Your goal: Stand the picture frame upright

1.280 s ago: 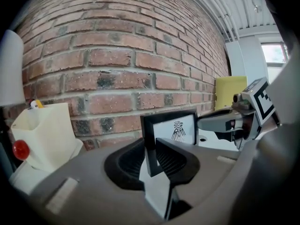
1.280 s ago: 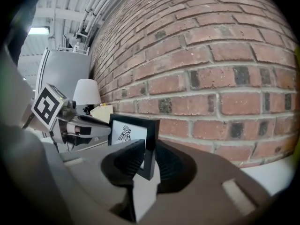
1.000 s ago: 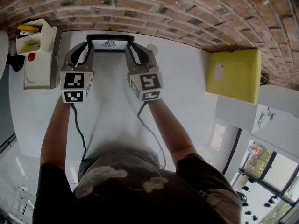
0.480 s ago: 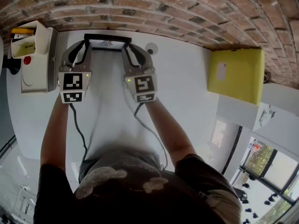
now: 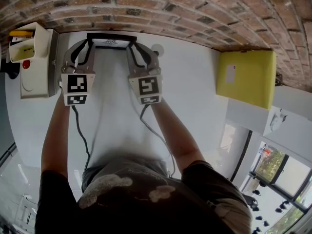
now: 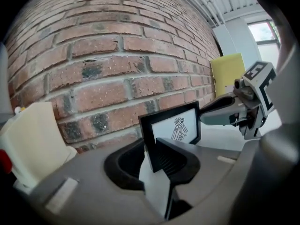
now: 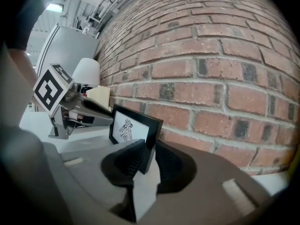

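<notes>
One frame (image 5: pixel 111 42), top centre by the brick wall, is standing roughly upright, with two grippers, left gripper (image 6: pixel 151 154) and right gripper (image 7: pixel 149 156), each pinching one side edge between narrowly parted jaws.

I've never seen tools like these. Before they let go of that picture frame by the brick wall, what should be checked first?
1. Left tool clamped on one side of the picture frame: ok.
2. Right tool clamped on the opposite side: ok.
3. Frame close to upright, print facing the person: ok.
4. Bottom edge resting on the white table: cannot tell, the tools hide it.
5. Back stand unfolded: cannot tell, the back faces the brick wall.
6. Cream box and yellow block well clear of the frame: ok.
</notes>
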Demonstrator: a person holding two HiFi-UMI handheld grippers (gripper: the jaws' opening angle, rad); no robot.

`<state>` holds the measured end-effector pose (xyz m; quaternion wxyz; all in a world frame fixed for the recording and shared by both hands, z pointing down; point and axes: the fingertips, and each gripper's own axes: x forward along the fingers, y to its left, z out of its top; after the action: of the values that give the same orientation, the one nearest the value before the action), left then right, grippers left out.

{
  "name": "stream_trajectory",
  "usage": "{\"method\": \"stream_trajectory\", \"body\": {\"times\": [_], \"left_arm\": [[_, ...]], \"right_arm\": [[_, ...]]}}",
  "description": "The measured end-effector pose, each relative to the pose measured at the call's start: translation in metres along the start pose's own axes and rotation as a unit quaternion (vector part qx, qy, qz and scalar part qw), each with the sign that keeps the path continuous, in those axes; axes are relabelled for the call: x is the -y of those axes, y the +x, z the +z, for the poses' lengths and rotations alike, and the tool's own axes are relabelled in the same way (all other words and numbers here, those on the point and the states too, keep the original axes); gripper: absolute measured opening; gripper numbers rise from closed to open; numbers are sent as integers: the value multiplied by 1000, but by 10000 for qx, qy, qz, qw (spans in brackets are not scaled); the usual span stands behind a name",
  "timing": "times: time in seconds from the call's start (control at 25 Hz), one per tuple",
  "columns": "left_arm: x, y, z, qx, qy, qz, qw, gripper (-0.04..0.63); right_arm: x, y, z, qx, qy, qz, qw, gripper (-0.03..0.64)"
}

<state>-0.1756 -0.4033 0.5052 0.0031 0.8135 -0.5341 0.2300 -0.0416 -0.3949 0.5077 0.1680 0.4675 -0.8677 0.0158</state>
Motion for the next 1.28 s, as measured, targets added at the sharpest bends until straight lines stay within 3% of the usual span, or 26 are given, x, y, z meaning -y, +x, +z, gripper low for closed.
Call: {"method": "stream_trajectory", "body": {"times": [0.2, 1.12, 1.28], "left_arm": [[2, -3, -12, -184, 165, 37, 9997, 81], [4, -13, -16, -321, -263, -75, 9991, 69], [8, -12, -16, -316, -259, -214, 9989, 112]], "right_arm": [[-7, -4, -1, 66, -86, 69, 9999, 75], [-11, -8, -3, -56, 98, 85, 9999, 78], [-13, -8, -2, -82, 13, 149, 9999, 98]]}}
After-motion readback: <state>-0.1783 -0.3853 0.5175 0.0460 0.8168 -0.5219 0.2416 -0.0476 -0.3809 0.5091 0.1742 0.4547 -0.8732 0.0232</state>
